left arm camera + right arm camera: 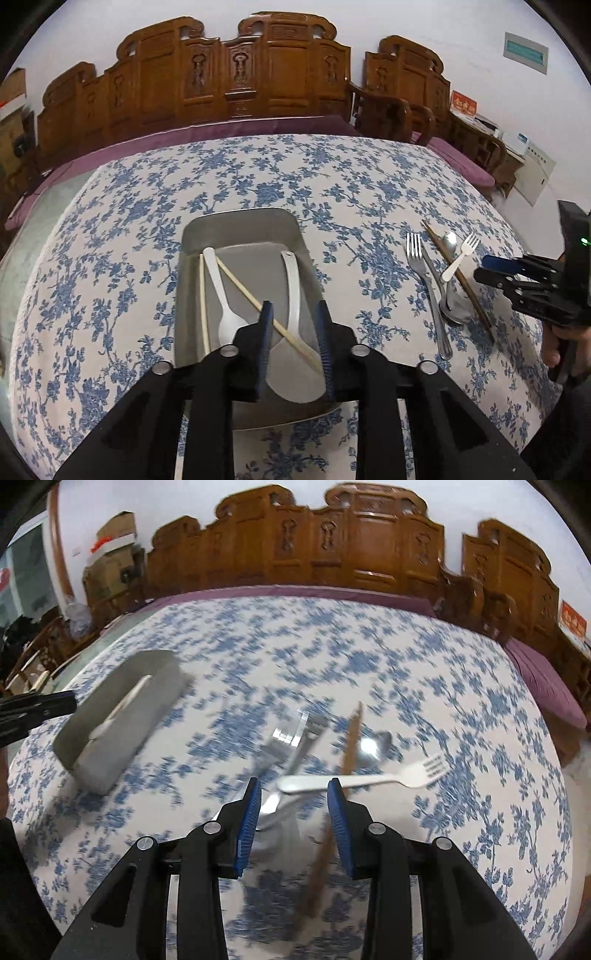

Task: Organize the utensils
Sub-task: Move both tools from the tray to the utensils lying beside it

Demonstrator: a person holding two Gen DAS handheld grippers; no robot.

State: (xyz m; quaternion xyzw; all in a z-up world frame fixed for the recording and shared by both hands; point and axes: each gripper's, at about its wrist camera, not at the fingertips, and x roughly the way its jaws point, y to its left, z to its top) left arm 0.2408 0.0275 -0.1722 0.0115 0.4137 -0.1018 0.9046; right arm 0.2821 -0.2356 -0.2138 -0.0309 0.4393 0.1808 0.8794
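Though blurred rightward, tray [192, 236] contents leftward.

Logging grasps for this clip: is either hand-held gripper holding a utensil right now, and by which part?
Neither. The left hand-held gripper is open above the tray; the right hand-held gripper is open over the white fork.

From my remote feed, the table wears a white tablecloth [332, 177] covered in blue flowers. Behind it runs a carved wooden bench [236, 74] with a purple cushion [258, 123] along the seat, and a matching wooden armchair [402, 85] sits off to the right. Cardboard boxes [114, 550] are stacked in the left corner, and there's a red box [463, 105] on a side cabinet at the right.
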